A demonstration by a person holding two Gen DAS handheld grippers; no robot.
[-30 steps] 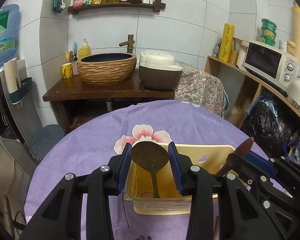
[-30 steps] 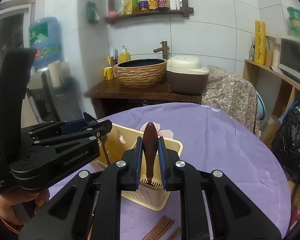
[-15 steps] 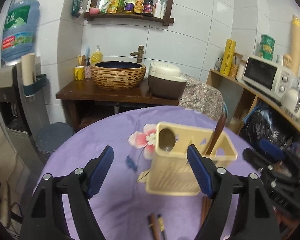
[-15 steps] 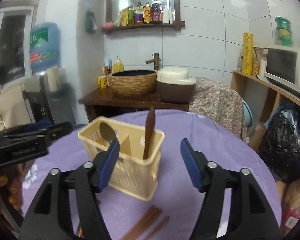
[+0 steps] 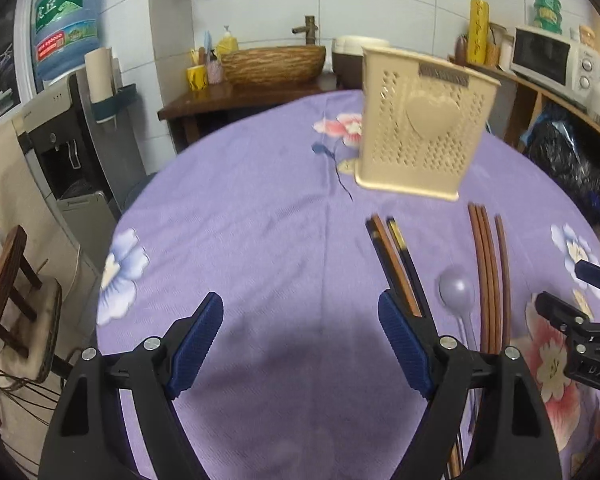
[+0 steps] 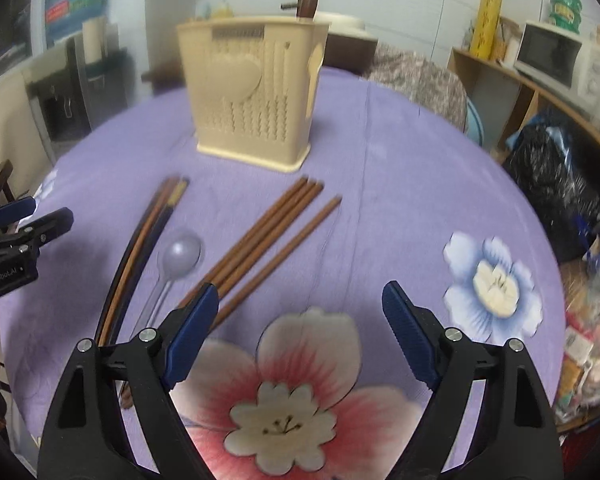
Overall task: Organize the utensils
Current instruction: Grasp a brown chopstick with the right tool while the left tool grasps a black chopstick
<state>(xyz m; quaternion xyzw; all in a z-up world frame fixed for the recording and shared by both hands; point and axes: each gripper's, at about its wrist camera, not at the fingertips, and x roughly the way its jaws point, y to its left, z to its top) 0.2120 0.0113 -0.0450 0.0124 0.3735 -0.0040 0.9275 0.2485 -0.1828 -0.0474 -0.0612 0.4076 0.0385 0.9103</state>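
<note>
Now both grippers are off the utensils they pinched a second ago: left gripper (image 5: 300, 340) had the ladle, right gripper (image 6: 300, 332) the dark spoon handle, both over the holder. Jaws on each have just been opening and stand spread wide with nothing between them, only purple cloth (image 5: 260, 220) below. Both cameras have pulled back and dropped low, so the holder (image 5: 416, 128) sits further off, upright on the table toward its far edge. A dark handle tip (image 6: 309, 0) pokes up above the holder rim in the right view; ladle not visible from this angle.

Loose utensils lie flat on the cloth on the near side of the holder. Brown chopsticks (image 6: 260, 240), a bundle plus one apart, long axis running from near the holder base back toward the right gripper, tips toward the holder. Dark chopsticks (image 5: 396, 260) beside them, same general direction, near ends passing under the left gripper's right finger in the left view. Metal spoon (image 6: 180, 256) between the two sets, bowl toward the holder, handle toward the near edge.
</note>
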